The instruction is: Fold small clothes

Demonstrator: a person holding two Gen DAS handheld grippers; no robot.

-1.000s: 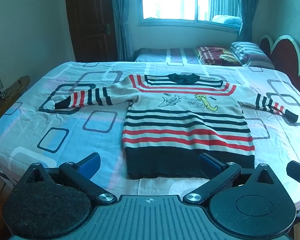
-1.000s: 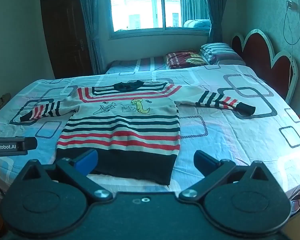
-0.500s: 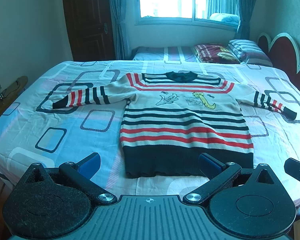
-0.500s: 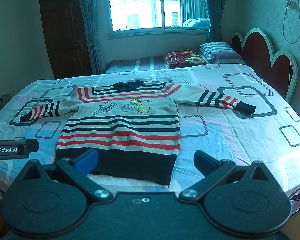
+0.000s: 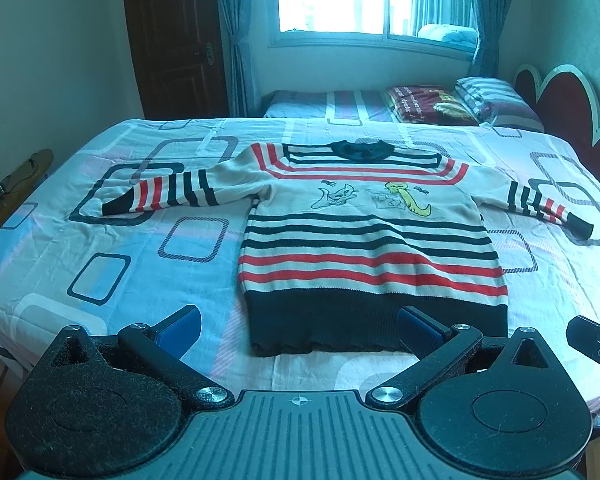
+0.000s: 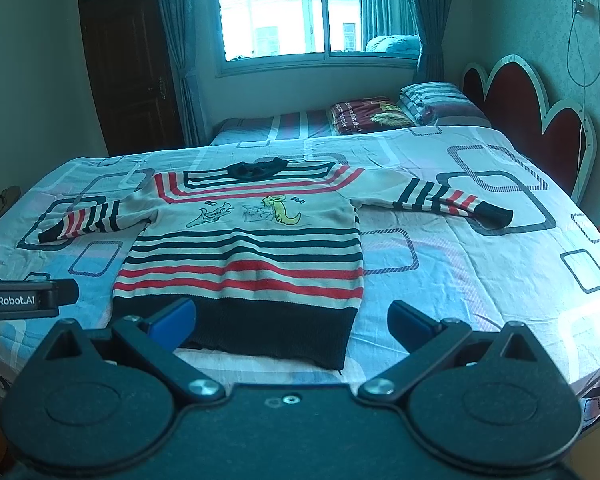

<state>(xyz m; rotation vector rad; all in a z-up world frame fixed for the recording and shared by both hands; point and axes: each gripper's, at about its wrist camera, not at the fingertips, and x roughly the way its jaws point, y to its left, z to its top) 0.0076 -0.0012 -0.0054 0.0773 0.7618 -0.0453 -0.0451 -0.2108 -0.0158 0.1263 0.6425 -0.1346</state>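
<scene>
Left wrist view: the striped sweater [image 5: 370,240] lies flat on the bed [image 5: 100,248], sleeves outstretched. Both the left gripper [image 5: 298,322] and right gripper [image 6: 292,316] hover near its hem, fingers spread, holding nothing.

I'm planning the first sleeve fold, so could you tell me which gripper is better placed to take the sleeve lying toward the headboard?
Probably the right gripper: it sits open nearer the sweater's headboard-side sleeve, while the left gripper, also open, faces the hem's other end.
</scene>
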